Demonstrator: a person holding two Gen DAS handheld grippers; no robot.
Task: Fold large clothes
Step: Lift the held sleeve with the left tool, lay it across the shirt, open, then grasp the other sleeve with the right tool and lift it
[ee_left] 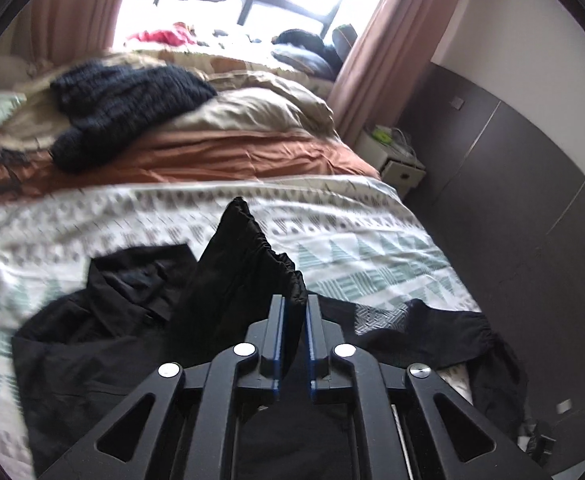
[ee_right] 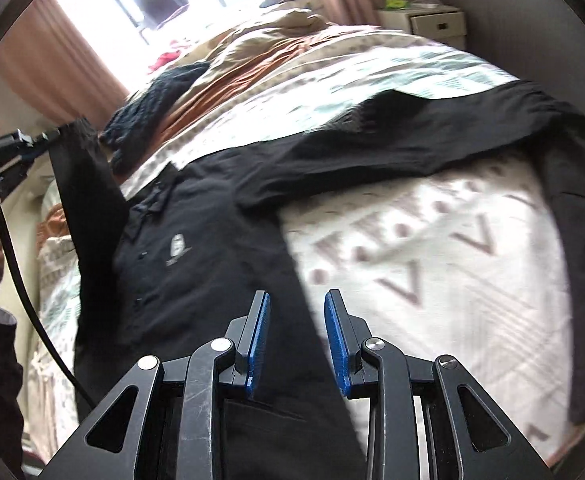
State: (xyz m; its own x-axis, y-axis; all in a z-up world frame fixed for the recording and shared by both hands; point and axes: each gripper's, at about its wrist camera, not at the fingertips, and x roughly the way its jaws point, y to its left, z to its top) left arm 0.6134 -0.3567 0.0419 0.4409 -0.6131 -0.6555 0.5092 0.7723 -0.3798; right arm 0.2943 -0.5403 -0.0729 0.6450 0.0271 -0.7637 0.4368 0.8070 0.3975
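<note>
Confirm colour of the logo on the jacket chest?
White, on the black jacket; logo shows best in the right wrist view.

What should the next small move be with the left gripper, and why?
Probably carry the sleeve inward over the jacket and lay it flat on the chest. The left gripper pinches its gathered cuff, lifted off the bed cover, while the jacket lies front up. The right gripper hangs over it, jaws apart, holding nothing.
</note>
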